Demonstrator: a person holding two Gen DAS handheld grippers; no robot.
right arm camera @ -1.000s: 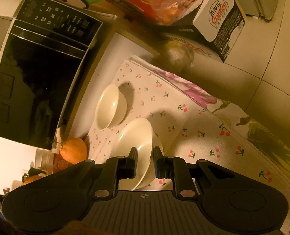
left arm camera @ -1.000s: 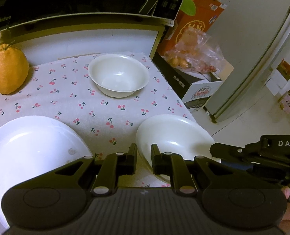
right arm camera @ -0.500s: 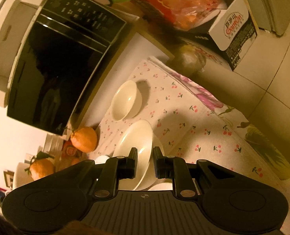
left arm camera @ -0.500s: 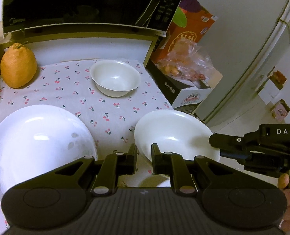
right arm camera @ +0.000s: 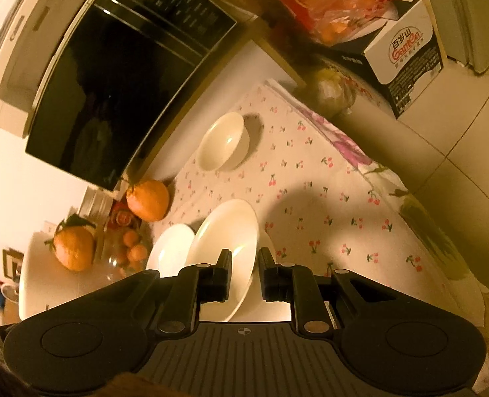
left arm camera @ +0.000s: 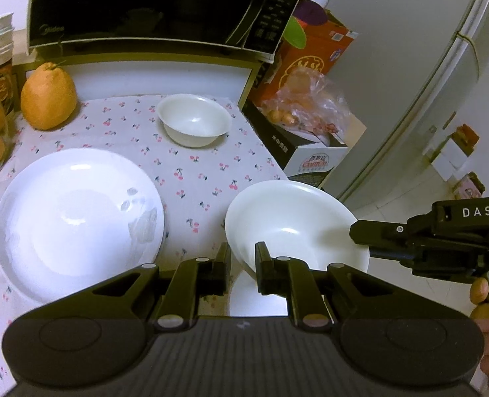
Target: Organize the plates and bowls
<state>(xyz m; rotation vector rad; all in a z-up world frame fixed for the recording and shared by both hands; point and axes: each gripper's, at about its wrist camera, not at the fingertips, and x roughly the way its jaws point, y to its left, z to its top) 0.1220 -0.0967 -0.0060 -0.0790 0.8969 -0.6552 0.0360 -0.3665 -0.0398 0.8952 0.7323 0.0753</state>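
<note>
The left claw (left arm camera: 241, 259) grips the near rim of a white deep plate (left arm camera: 294, 221); the right claw (right arm camera: 244, 273) grips the same plate at its opposite rim. The plate now hangs tilted above the cherry-print cloth on the bench (left arm camera: 198, 172), higher than a second ago. A large plate (left arm camera: 75, 218) and a small bowl (left arm camera: 193, 124) remain on the cloth, with more microwave (left arm camera: 151, 3) now visible.

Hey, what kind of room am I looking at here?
Most likely a home kitchen: a microwave stands behind a cherry-print tablecloth set with a white plate and bowl, and what looks like a fridge stands alongside.
</note>
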